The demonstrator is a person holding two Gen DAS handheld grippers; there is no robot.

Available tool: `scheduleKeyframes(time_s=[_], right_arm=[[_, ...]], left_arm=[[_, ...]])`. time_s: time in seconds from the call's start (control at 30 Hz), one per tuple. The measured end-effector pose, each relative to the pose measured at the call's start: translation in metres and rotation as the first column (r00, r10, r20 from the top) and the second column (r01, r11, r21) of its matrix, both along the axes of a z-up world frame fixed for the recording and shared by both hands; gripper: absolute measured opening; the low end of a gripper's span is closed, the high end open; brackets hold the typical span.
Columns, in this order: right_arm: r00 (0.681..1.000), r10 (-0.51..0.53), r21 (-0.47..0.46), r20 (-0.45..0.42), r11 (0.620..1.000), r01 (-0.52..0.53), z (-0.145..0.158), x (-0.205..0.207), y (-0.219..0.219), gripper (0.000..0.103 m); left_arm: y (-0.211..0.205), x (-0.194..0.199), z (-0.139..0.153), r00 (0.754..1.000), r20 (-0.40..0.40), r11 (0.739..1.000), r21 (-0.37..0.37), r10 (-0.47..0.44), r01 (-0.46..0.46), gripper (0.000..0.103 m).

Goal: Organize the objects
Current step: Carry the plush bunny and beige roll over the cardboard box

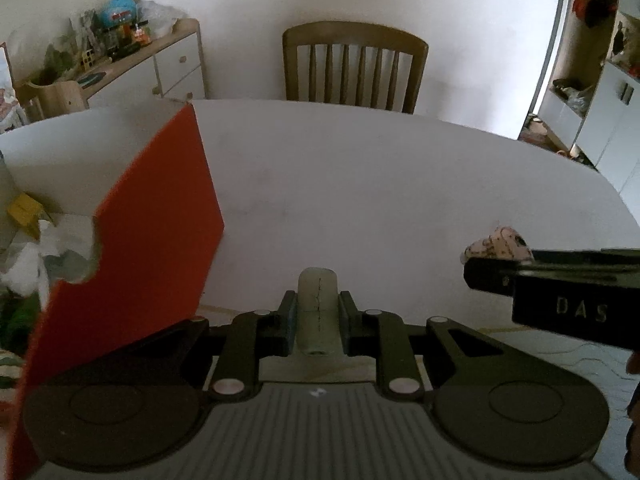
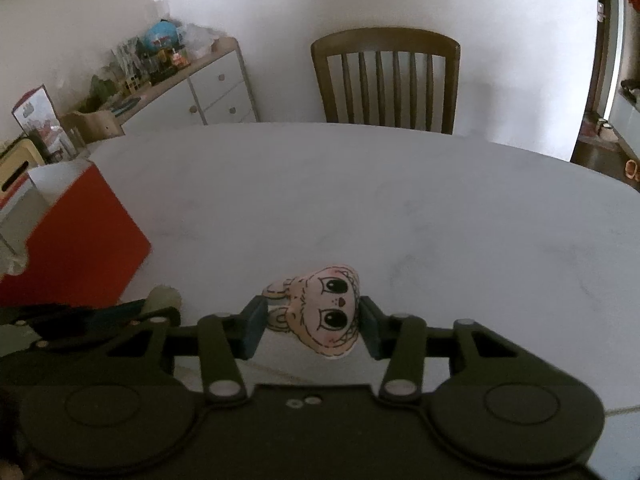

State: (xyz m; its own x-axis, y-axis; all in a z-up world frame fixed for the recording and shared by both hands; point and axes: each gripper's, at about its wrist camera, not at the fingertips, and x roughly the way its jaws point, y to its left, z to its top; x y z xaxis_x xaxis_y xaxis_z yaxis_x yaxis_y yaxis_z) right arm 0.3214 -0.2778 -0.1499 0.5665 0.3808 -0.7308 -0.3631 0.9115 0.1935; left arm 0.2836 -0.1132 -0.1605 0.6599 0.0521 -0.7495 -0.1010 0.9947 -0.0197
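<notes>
Two tongs are loaded for the red box (image 1: 160,216); left tongs (image 1: 318,316) clamp a pale cylinder (image 1: 318,304); right tongs (image 2: 314,326) clamp a plush face toy (image 2: 324,312).

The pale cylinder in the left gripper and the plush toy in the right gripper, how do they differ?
The pale cylinder is plain, smooth and greenish-white; the plush toy is pink with a drawn cartoon face. The cylinder is narrow, so the left gripper is shut tight on it; the toy is wider, and the right gripper stands further apart around it. Both sit between jaws above the white table, near the red box.
</notes>
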Motion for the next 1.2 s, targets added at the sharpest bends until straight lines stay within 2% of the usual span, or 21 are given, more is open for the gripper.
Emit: scheduleKeyframes(time_s=[0.33,0.7,0.97,1.2], right_arm=[[1.000,-0.008,0.043,0.013,0.999,0.007,0.038,-0.038,-0.011,0.047],[0.997,-0.001,0.060,0.077,0.998,-0.004,0.087,-0.085,-0.004,0.047],[0.991,0.041,0.044,0.130,0.998,-0.047,0.116,-0.117,0.026,0.047],[0.987,0.064,0.032,0.147,0.997,-0.070,0.129,-0.136,0.063,0.047]], left_arm=[[0.009,-0.033,0.046,0.999,0.020,0.996,-0.081,-0.031,0.033,0.021],[0.032,-0.076,0.088,0.997,0.042,0.992,-0.108,-0.063,0.068,0.021],[0.071,-0.096,0.107,0.997,0.041,0.988,-0.137,-0.059,0.064,0.021],[0.108,-0.109,0.117,0.996,0.045,0.988,-0.130,-0.073,0.079,0.021]])
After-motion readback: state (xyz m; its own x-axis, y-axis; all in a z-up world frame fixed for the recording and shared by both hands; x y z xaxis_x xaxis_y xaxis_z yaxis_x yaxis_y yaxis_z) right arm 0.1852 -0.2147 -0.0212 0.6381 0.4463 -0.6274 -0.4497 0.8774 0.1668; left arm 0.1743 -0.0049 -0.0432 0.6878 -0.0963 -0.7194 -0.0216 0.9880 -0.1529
